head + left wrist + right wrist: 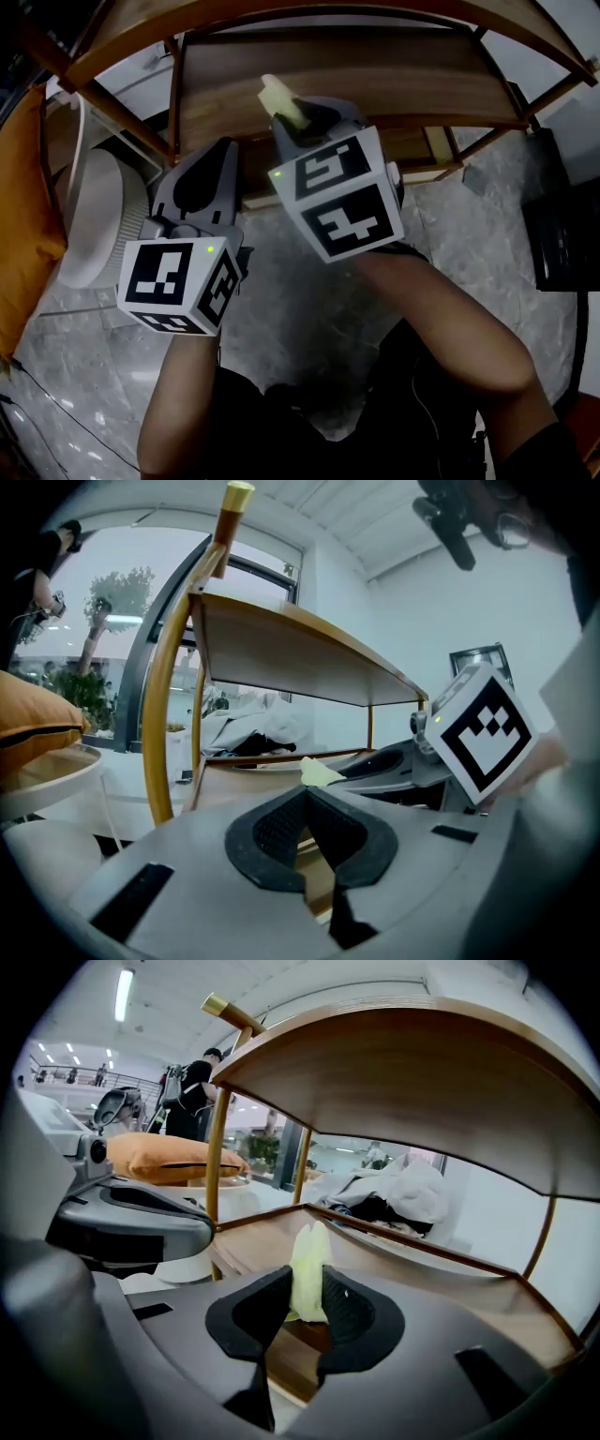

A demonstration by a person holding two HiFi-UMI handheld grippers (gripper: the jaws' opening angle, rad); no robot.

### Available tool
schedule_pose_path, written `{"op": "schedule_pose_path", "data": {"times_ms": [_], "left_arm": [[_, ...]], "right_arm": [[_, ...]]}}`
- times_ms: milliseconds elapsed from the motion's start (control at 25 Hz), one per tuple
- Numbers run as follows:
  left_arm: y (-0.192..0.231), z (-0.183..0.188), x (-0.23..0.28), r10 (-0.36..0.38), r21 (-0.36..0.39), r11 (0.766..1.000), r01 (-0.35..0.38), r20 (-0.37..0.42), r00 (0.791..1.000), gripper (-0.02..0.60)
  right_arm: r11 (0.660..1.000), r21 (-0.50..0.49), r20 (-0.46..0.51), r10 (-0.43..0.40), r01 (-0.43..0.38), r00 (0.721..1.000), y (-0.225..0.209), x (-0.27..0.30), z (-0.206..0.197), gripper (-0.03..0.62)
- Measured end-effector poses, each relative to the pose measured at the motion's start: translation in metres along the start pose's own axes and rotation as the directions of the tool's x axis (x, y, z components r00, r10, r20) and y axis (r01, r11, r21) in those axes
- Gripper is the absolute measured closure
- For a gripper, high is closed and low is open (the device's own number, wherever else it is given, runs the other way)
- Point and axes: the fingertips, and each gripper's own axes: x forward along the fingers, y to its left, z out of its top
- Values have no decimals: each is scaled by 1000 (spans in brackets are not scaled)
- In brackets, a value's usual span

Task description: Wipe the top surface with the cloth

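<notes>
Cloth (309, 1252) pinched in right gripper (305, 1290), left gripper (305, 808) closed empty; wiping not started I reckon, next lift onto top surface (375, 80) at 12 o'clock.

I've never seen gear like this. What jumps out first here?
Bold black-and-white marker cubes fill the head view's middle, one on each gripper. The right gripper pinches a pale yellow-green cloth near the wooden shelf; the left gripper, jaws together and empty, sits beside it.
</notes>
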Motion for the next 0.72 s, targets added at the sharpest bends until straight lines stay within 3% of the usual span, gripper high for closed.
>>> {"op": "schedule_pose_path", "data": {"times_ms": [360,720], "left_arm": [[-51,3,19,-82,20,996,82,-11,997,569],[-75,2,29,-129,29,991,129,-19,992,569]], "right_arm": [[995,-51,-46,-83,80,996,-59,-27,-26,494],[989,-78,-83,-130,123,988,-113,-52,-50,494]]}}
